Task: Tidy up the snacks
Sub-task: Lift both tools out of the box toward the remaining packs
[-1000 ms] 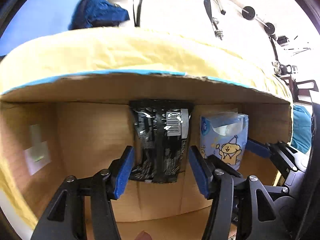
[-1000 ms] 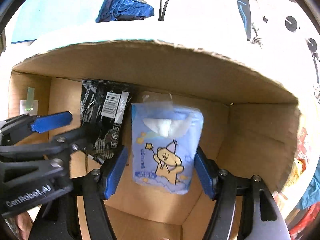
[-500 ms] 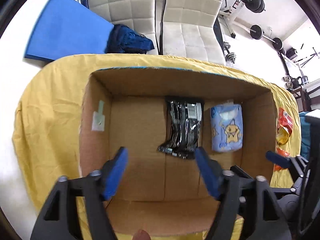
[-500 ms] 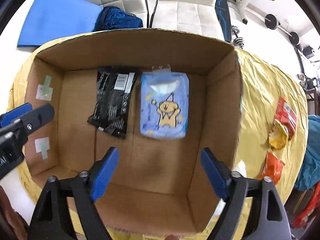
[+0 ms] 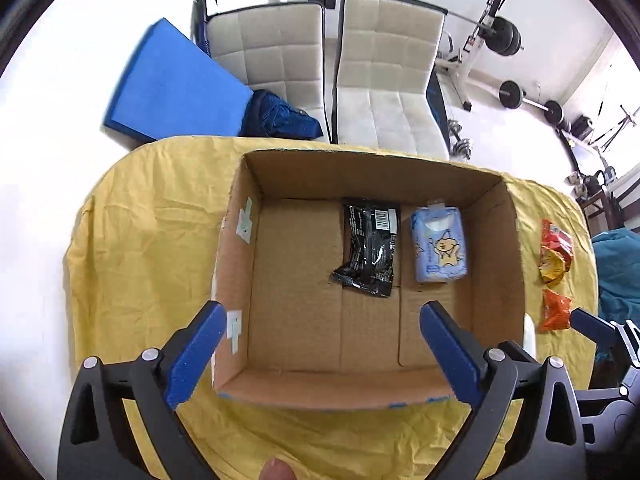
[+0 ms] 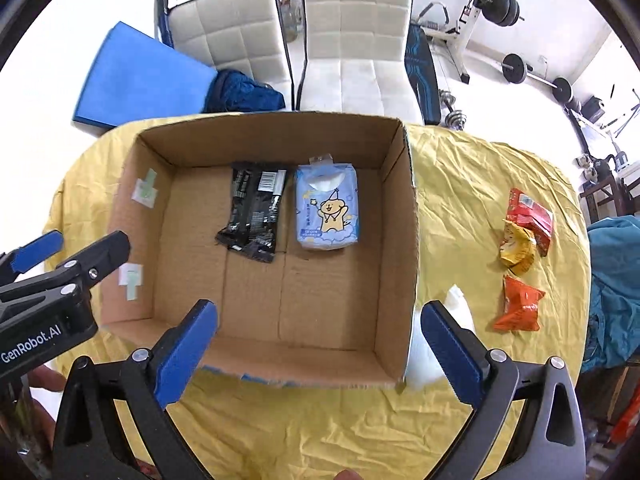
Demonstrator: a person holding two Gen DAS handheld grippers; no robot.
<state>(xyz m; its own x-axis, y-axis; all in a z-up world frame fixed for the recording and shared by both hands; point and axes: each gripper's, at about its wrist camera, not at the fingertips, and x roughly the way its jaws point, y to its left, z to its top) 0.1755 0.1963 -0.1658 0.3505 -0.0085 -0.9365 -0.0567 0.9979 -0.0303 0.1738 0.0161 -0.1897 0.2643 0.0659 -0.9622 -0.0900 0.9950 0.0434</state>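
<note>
Both grippers have pulled up and back out of the cardboard box [image 6: 404, 216] on the yellow-draped table [image 6: 460, 184], leaving two packets on its floor. A second ago the left gripper [image 5: 318, 354] and the right gripper [image 6: 320, 354] were down inside the box, each framing a packet between its blue pads; half a second ago they were already rising. Now both hang above the near rim with jaws spread wide and nothing between them.

The black packet [image 6: 254, 210] lies flat toward the far wall of the box, roughly at its middle, barcode up. Just to its right, side by side with it and possibly touching, sits the pale blue pack with a cartoon bear [image 6: 326, 212], also flat and against the far wall. The left half and the near part of the box floor are bare.

The delivery looks complete, and more work waits outside. On the cloth well to the right of the box lie a red packet [image 6: 530, 214], a yellow packet [image 6: 518, 250] touching it, and an orange packet [image 6: 520, 306] a little nearer. A white item [image 6: 460, 304] rests close against the box's right wall, partly hidden behind the right gripper's finger. These are the likely next pickups, closest to the right gripper.
</note>
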